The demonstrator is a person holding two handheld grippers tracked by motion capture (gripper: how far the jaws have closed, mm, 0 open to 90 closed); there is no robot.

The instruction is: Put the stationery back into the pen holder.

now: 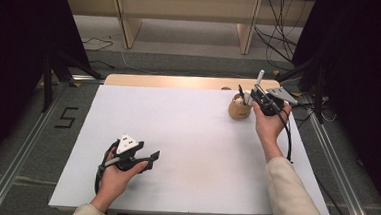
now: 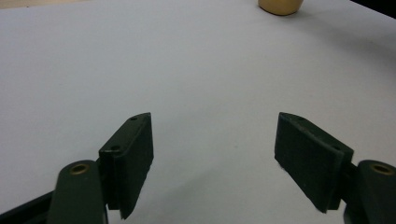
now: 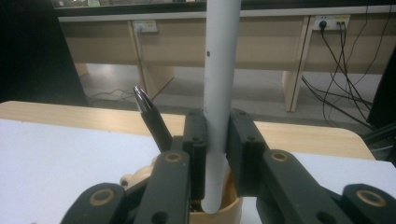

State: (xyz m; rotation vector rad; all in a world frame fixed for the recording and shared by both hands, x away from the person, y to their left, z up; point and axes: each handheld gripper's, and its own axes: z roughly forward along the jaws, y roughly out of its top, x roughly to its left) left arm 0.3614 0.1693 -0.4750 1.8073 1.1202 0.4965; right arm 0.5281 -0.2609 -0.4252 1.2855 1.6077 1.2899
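Left hand-held gripper (image 1: 142, 159): idle at the near edge of the bench (image 1: 176, 151), well apart from the holder; jaws spread wide, nothing between them, only bare white surface beneath.
Left-hand duty: best kept parked there, clear of the working side; free to steady the holder if it starts to tip.
Right hand-held gripper (image 3: 216, 140): at the holder, directly above its mouth; jaws closed snugly on the white pen, pads pressing both sides of the barrel.
White pen (image 3: 220, 79): upright, lower end just inside the rim of the holder, most of the barrel rising above the jaws.
Holder (image 1: 239, 109): small tan cup toward the far right of the bench, near its back edge.
Black pen (image 3: 154, 122): already in the holder, leaning away to the left of the white pen, close beside the left jaw.
Step in hand: judged as seating the white pen in the holder.
Doing it well: keep barrel vertical, lower straight until the tip bottoms out, then ease the jaws apart; avoid sideways pull.
Risk: nudging the black pen or dragging the light holder over while withdrawing.
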